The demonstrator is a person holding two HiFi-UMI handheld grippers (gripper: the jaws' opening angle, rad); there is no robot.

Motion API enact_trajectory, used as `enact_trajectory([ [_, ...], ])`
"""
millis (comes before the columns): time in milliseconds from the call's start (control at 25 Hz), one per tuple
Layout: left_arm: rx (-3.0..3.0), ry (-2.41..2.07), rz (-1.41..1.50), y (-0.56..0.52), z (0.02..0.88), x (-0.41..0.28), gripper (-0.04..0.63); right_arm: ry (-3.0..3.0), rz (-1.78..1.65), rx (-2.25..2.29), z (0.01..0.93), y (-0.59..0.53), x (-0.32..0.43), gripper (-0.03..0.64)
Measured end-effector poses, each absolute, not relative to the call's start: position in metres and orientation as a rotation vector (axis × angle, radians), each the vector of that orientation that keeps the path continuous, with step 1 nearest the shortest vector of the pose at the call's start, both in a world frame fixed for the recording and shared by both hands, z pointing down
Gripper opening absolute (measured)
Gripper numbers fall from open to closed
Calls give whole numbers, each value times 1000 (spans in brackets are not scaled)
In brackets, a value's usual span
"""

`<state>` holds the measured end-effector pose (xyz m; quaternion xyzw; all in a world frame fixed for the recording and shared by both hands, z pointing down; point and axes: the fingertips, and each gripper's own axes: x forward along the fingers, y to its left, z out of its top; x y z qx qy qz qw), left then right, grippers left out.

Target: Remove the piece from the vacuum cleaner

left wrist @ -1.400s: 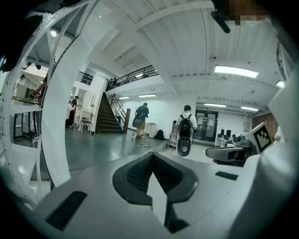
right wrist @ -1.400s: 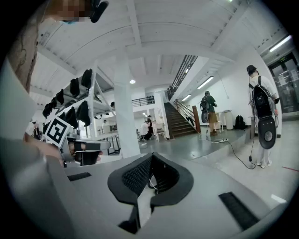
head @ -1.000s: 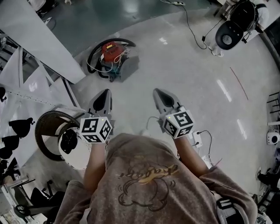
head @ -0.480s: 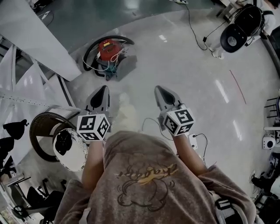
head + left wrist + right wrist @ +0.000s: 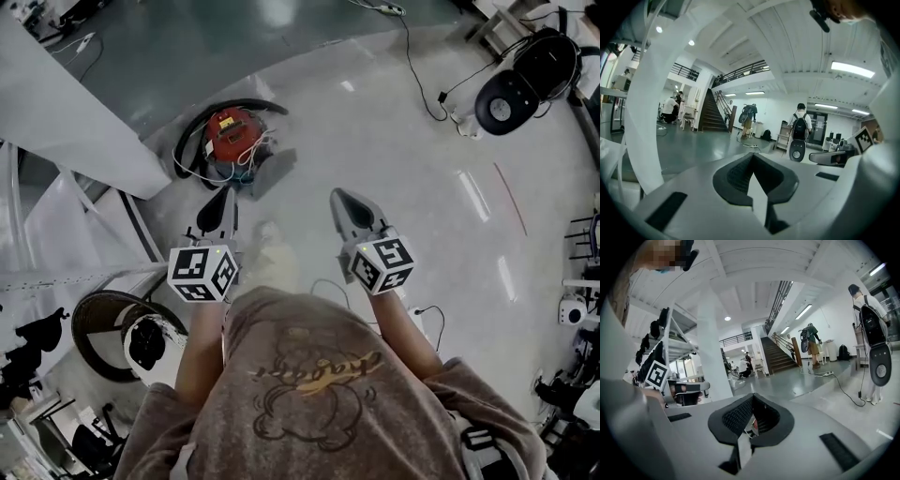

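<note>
You have closed in on the vacuum cleaner (image 5: 232,134) since the earlier frames. In the head view it has slid down toward you, and the round stand (image 5: 98,328) at your eight o'clock has dropped back toward your side. The vacuum cleaner sits on the floor (image 5: 412,178) at about eleven o'clock, just past the tip of your left gripper (image 5: 223,201). It is a red canister with a black hose (image 5: 192,125) looped round it and a tangle of white cord on top.

Your right gripper (image 5: 341,202) points toward twelve o'clock over bare floor, level with the left one. Both grippers have their jaws pressed together with nothing between them, and each gripper view shows the pads meeting.

By my reading you are still on the approach, and nothing on the machine has been touched. From this height I cannot tell which piece is meant to come off, though the hose looks likeliest. Next you need to cover the last stretch, sink down to the canister, spread the jaws, and likely steady the body with one gripper while the other pulls.
</note>
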<state>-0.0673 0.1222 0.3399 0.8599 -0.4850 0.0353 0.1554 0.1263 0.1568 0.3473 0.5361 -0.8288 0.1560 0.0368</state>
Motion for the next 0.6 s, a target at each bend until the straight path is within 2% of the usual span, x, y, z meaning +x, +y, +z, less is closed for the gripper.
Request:
enact_trajectory([
  [600, 2475, -1320, 133, -54, 336, -77, 2, -2544, 513, 1618, 346, -20, 98, 0],
])
